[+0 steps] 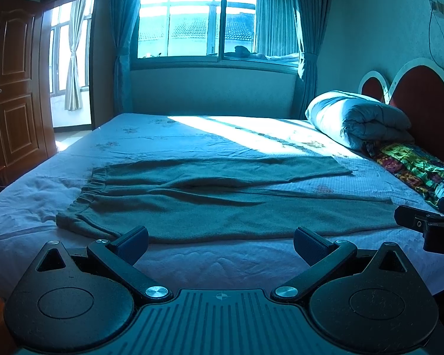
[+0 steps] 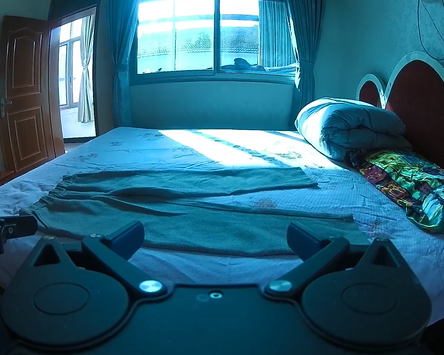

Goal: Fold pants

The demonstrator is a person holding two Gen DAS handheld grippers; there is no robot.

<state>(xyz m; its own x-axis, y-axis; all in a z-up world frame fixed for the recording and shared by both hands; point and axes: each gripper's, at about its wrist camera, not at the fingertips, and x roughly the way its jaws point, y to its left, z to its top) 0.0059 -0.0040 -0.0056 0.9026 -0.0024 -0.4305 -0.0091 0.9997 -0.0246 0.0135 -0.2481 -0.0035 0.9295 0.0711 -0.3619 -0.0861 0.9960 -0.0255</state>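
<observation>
Pants [image 1: 222,204] flat on bed [image 1: 222,263]; left gripper [image 1: 221,244], right gripper [image 2: 215,238] spread wide, empty.

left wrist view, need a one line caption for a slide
Open left hand-held gripper poised at the near edge of grey pants laid flat, unfolded, on the bed, waistband to the left.

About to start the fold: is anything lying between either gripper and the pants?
Nothing visible: only bare sheet lies between the open left gripper, the open right gripper and the pants.
</observation>
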